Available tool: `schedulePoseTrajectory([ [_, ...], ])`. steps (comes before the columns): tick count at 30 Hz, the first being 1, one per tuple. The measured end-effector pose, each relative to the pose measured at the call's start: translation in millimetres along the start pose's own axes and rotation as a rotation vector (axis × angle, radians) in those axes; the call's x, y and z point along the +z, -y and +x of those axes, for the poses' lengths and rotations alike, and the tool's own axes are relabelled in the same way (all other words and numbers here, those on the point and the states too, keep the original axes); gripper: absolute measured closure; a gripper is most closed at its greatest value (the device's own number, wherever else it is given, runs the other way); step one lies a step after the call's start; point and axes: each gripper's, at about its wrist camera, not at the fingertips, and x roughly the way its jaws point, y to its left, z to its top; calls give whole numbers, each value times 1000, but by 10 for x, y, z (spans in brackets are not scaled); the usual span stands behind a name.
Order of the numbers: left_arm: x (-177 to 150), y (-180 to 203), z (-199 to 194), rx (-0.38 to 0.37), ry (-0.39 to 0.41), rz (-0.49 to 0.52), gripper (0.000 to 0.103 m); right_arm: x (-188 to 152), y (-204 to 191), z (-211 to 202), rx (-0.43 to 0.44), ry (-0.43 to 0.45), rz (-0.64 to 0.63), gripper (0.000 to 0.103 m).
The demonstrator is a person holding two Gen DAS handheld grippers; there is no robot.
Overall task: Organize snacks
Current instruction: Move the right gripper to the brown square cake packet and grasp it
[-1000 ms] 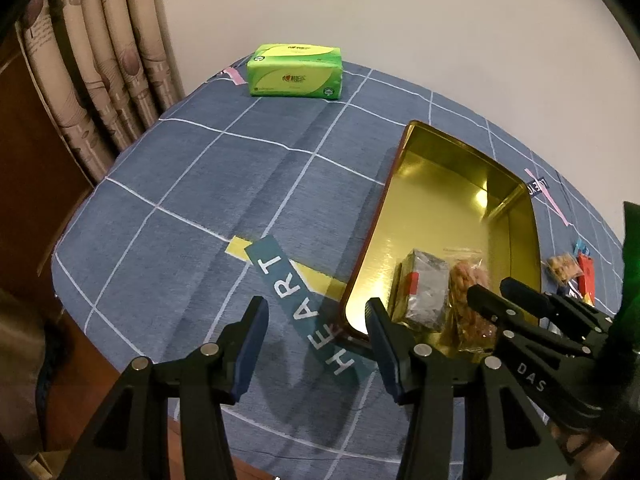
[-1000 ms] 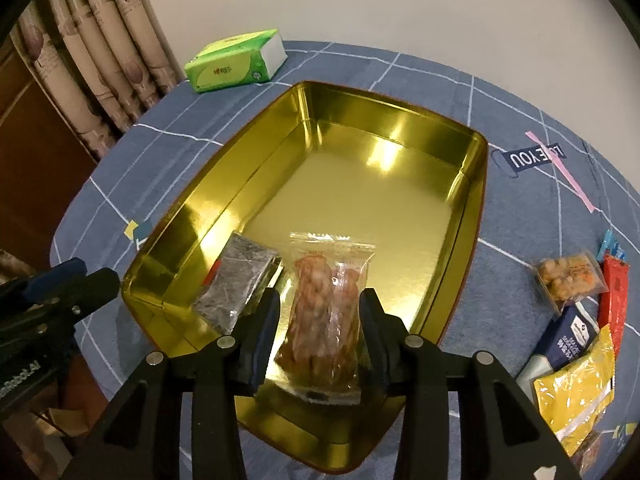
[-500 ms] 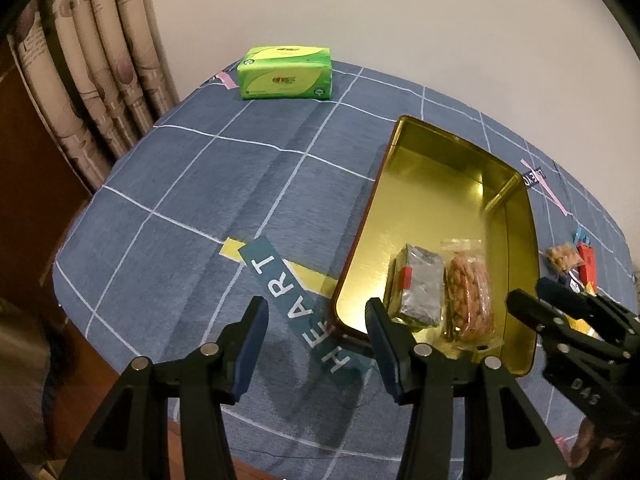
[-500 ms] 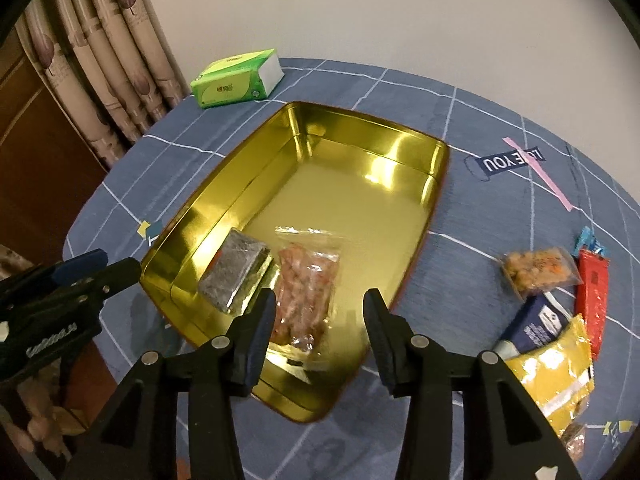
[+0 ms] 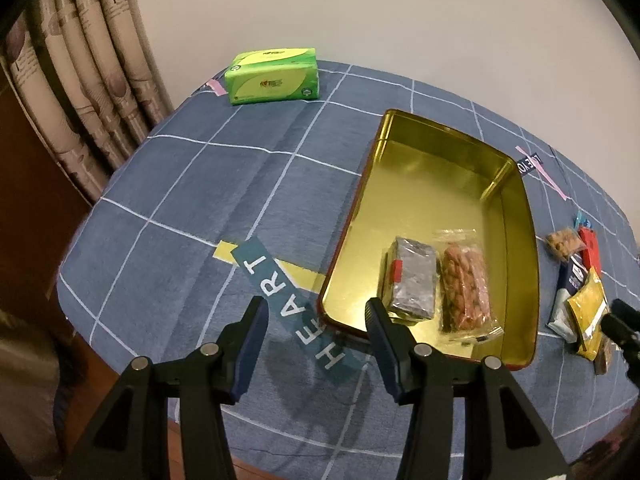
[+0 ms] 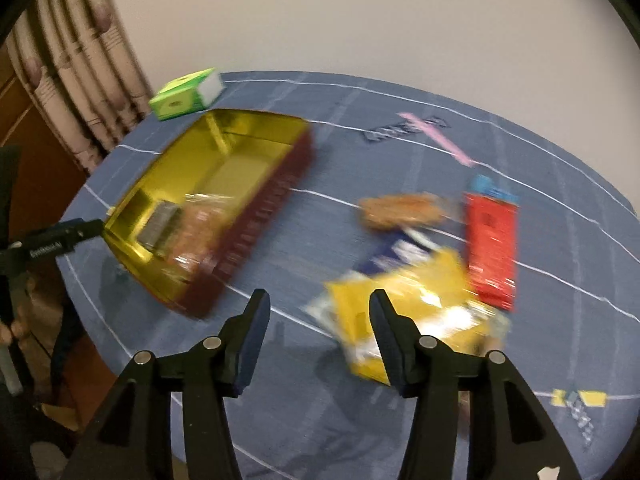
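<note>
A gold tin (image 5: 516,216) lies on the blue checked tablecloth and holds a grey packet (image 5: 412,276) and a clear bag of orange snacks (image 5: 466,284) at its near end. My left gripper (image 5: 316,322) is open and empty above the cloth by the tin's near left corner. My right gripper (image 6: 318,316) is open and empty, right of the tin (image 6: 224,184). In the blurred right wrist view a yellow packet (image 6: 416,304) lies just right of its fingers, with a dark blue packet (image 6: 396,254), a red packet (image 6: 490,240) and a clear snack bag (image 6: 400,208) beyond.
A green tissue pack (image 5: 272,76) lies at the table's far left, near the curtain (image 5: 84,80). The wall stands behind the table. The loose snack pile (image 5: 580,276) shows at the right in the left wrist view. The table's front edge is close below both grippers.
My right gripper let go of the orange snack bag in the tin, pulled back and swung right toward the loose snack pile. My left gripper rose and drew back slightly.
</note>
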Motion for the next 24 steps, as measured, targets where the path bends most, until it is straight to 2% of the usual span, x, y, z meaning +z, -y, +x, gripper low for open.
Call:
schedulePoseTrajectory([
  [6, -20, 115, -7, -1, -1, 39, 52, -327, 666, -163, -78, -41, 29, 53],
  [10, -46, 232, -16, -4, 0, 80, 51, -573, 955, -122, -94, -94, 27, 53],
  [15, -97, 405, -33, -8, -7, 130, 51, -753, 1065, -1, -80, -125, 10, 53],
  [24, -196, 948, -162, -57, 6, 277, 47, -795, 1069, 228, -30, -130, -42, 56],
])
